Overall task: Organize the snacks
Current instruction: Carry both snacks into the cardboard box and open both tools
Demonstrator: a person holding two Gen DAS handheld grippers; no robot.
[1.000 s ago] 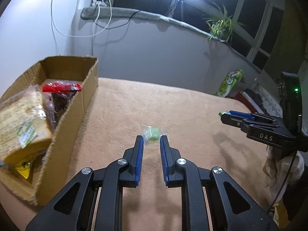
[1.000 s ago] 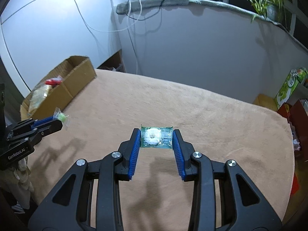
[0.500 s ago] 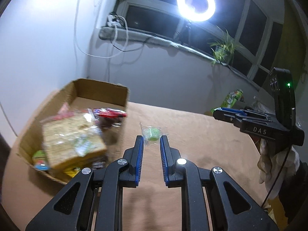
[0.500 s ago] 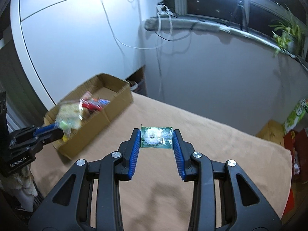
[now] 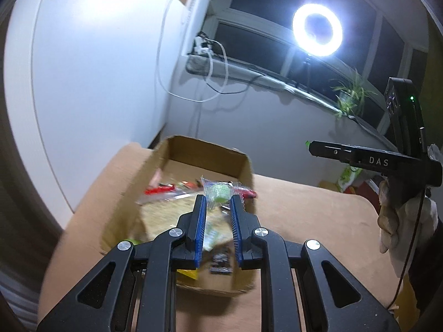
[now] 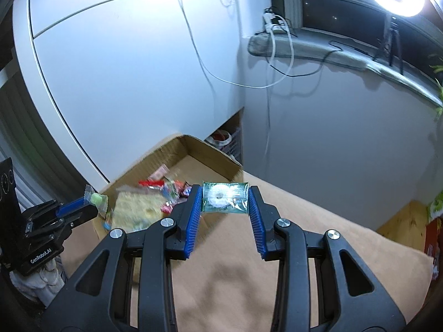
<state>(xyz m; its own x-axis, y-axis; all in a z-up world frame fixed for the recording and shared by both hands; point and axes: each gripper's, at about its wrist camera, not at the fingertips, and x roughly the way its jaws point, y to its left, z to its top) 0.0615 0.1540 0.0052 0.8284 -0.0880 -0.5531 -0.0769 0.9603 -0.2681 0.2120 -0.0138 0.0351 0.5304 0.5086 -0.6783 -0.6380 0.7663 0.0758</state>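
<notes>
My left gripper (image 5: 218,199) is shut on a small clear-wrapped green candy (image 5: 218,193), held over the open cardboard box (image 5: 210,155). The same candy (image 6: 97,199) shows at the left gripper's tips in the right wrist view. My right gripper (image 6: 224,200) is shut on a green-edged packet with a white ring snack (image 6: 223,200), in the air just right of the box (image 6: 177,155). The box holds several snack packs, among them a big yellowish bag (image 5: 177,215) and red wrappers (image 5: 160,190).
The box stands at the left end of a tan-covered table (image 6: 318,238). A white cabinet (image 6: 116,83) and grey wall rise behind. A ring light (image 5: 317,33), window sill with cables and a plant (image 5: 353,94) are beyond. A gloved hand (image 5: 393,221) holds the right gripper.
Both grippers have travelled left and upward toward the box, each still holding its snack. The box has come from the left edge to the middle of both views.
</notes>
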